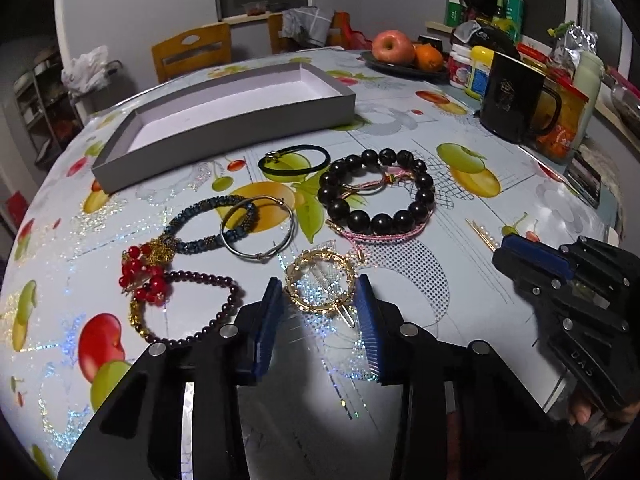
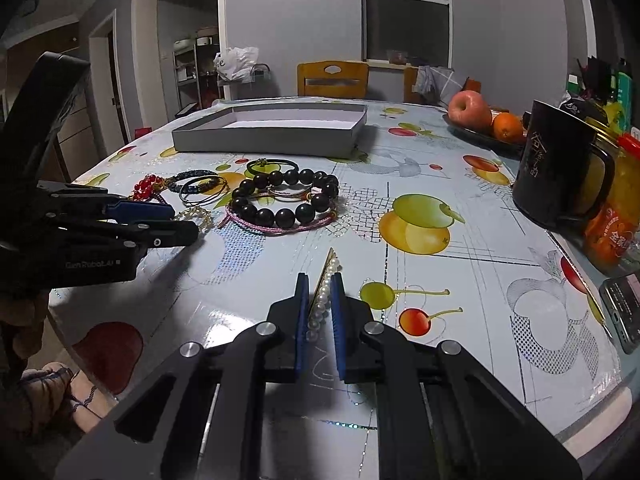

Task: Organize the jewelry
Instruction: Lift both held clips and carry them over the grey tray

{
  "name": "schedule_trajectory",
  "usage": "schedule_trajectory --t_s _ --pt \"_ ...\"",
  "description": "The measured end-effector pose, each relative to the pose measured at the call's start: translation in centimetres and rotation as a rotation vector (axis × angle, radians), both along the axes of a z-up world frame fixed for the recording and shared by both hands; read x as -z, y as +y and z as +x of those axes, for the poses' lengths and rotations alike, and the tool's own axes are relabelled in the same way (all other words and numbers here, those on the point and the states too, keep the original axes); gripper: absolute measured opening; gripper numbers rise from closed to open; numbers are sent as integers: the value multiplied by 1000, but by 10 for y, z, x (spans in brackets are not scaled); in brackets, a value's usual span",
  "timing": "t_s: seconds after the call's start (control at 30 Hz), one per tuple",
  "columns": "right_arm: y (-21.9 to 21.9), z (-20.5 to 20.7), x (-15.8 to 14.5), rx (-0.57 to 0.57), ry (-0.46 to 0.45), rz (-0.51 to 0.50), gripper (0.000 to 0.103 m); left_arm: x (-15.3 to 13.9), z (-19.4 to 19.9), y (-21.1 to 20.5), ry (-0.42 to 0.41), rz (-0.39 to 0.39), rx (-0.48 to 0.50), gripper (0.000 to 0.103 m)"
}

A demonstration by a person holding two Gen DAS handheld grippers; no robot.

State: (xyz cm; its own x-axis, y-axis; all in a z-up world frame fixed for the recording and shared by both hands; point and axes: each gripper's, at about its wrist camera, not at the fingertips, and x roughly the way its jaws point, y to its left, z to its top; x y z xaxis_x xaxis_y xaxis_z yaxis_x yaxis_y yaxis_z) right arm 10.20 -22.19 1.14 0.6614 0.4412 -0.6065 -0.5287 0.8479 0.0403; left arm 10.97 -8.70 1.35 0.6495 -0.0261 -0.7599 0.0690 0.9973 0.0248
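Note:
My left gripper (image 1: pixel 320 292) is open, its blue pads on either side of a gold ring hair clip (image 1: pixel 320 286) lying on the table. My right gripper (image 2: pixel 320 280) is shut on a pearl hair clip (image 2: pixel 325 294), low over the table. Beyond lie a black bead bracelet (image 1: pixel 376 190), a pink cord bracelet (image 1: pixel 380 236), a silver bangle (image 1: pixel 258 226), a blue beaded bracelet (image 1: pixel 208 224), a dark red bead bracelet (image 1: pixel 188 308) with red and gold charms, and a black hair tie (image 1: pixel 294 158). An empty grey box tray (image 1: pixel 224 120) stands at the back.
A black mug (image 2: pixel 560 176), an orange jar (image 2: pixel 616 208) and a phone (image 2: pixel 624 308) stand at the right. A fruit plate (image 2: pixel 480 128) with an apple and an orange is behind. Chairs stand beyond the table. The right gripper shows in the left wrist view (image 1: pixel 504 248).

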Motion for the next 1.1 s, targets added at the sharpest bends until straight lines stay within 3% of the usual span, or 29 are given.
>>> schedule_trajectory --t_s 0.27,0.47,0.83,0.97,1.1 --pt "1 -2 -5 -15 0 -4 8 -4 -16 14 -5 -83 14 39" --pt "3 0 -20 -20 -10 14 8 -18 -24 31 -35 -93 9 39" --pt "26 7 -82 -80 -85 38 8 -79 -11 77 -156 -92 9 39" --pt "42 28 -108 -109 -125 20 8 -94 4 96 -177 -93 1 39" --pt "60 64 -125 -138 -107 28 8 -108 31 113 -198 -69 -16 39"
